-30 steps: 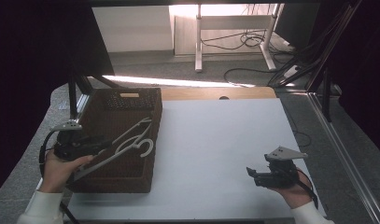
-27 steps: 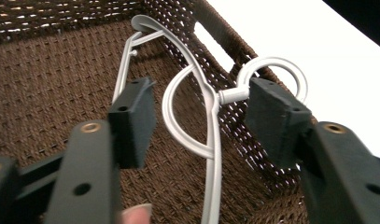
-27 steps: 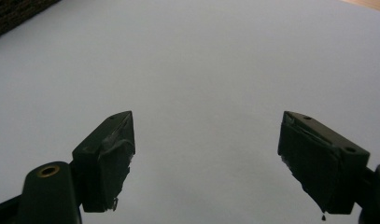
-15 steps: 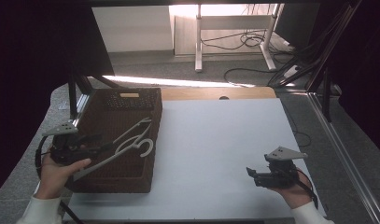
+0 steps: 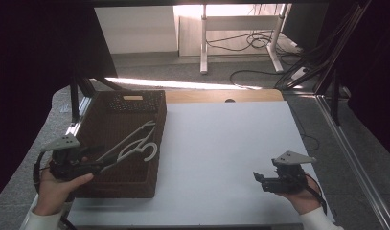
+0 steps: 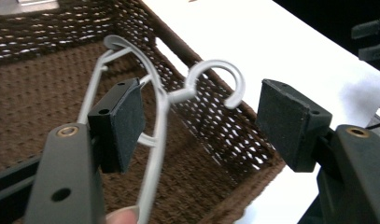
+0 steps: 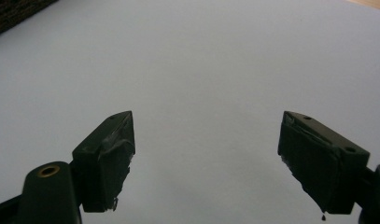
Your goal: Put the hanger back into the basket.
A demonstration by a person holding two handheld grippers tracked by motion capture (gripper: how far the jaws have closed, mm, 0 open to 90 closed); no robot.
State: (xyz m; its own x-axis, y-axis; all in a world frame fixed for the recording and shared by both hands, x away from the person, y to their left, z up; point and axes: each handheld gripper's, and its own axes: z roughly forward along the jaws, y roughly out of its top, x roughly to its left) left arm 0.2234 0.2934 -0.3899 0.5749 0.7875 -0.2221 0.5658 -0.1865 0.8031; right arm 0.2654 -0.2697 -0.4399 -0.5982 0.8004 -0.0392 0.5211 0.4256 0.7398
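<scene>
A white wire hanger [image 5: 135, 143] lies slanted in the dark woven basket [image 5: 161, 139], its hook [image 5: 152, 151] resting on the right wall. My left gripper [image 5: 104, 165] is at the basket's near left corner. In the left gripper view its jaws have just been opening and stand wide. The hanger [image 6: 156, 107] runs between them close to the left pad [image 6: 127, 121], and neither pad presses on it. My right gripper [image 5: 257, 178] hovers open over the white table [image 5: 221, 143] at the near right. Between its pads [image 7: 108, 149] there is nothing but the table surface [image 7: 201, 56].
The basket [image 6: 38, 93] fills the table's left side, its right wall bordering the white surface. Beyond the table's far edge stand a desk frame [image 5: 202, 43] and loose cables [image 5: 259, 43] on the floor. A metal rail [image 5: 355, 158] runs along the right.
My left gripper has drawn back to the left and toward the near edge, and its jaws have spread. The hanger stays in the basket. My right hand has not moved.
</scene>
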